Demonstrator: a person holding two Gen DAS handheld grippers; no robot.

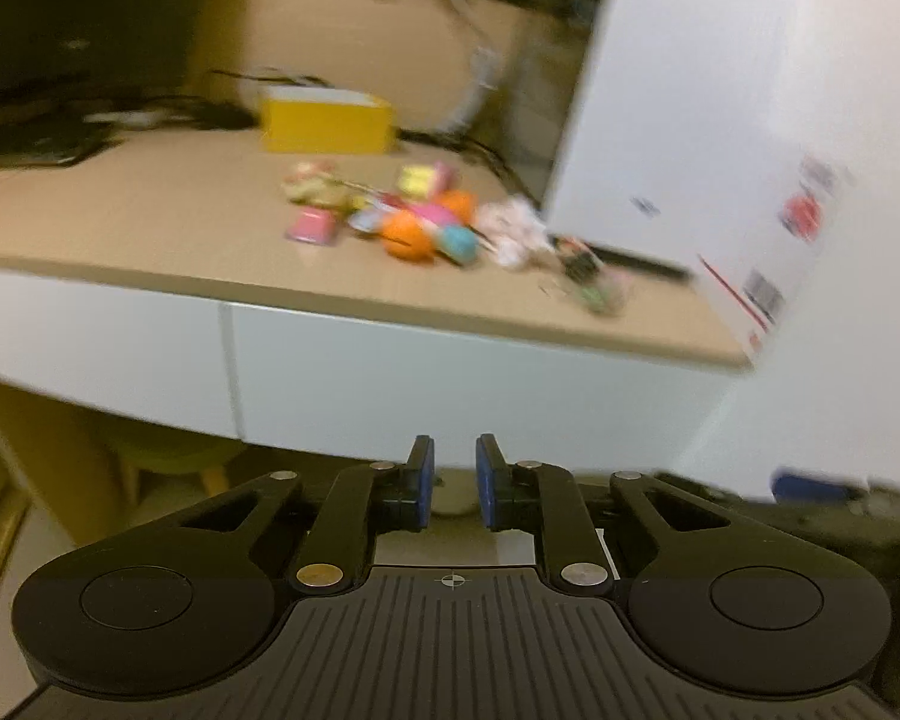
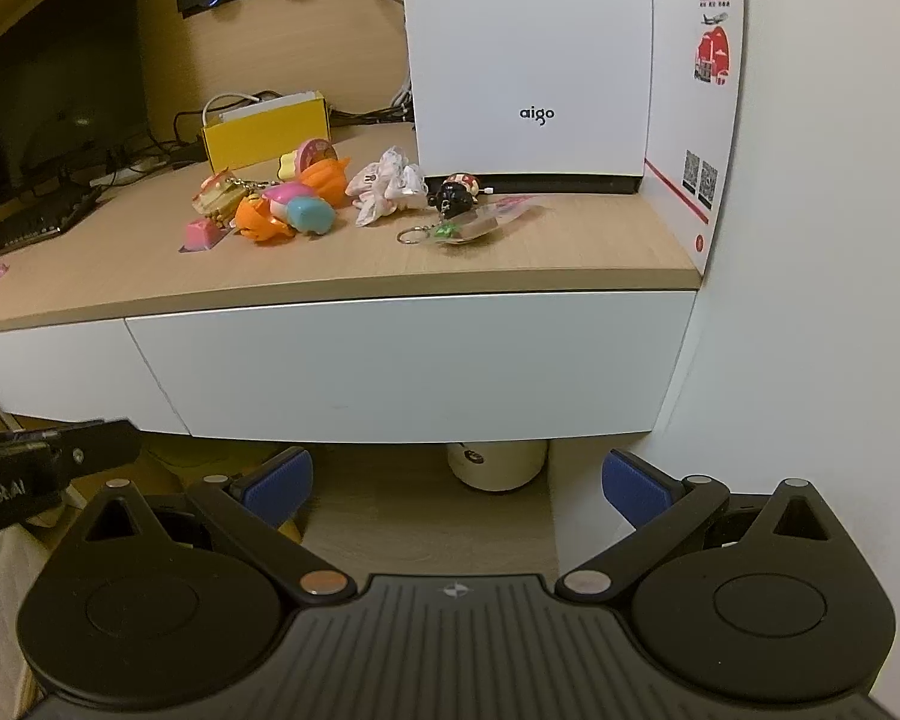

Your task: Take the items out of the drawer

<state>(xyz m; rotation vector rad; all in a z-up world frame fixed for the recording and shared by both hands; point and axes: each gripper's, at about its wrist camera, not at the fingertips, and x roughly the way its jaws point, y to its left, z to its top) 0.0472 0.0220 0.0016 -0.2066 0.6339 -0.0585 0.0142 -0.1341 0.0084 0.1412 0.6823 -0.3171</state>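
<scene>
Your left gripper [image 1: 455, 483]: jaws nearly together, nothing between them. Your right gripper [image 2: 457, 489]: jaws wide apart, empty. Both hang below drawer [image 2: 414, 360], which sits shut under bench [image 2: 570, 252] front edge, at right end by wall. Small toys [image 2: 282, 210] already heaped mid-bench, near white box [image 2: 528, 60]. Step in hand, likely: opening drawer. No handle visible; next move calls for hooking its lower edge and pulling outward
</scene>
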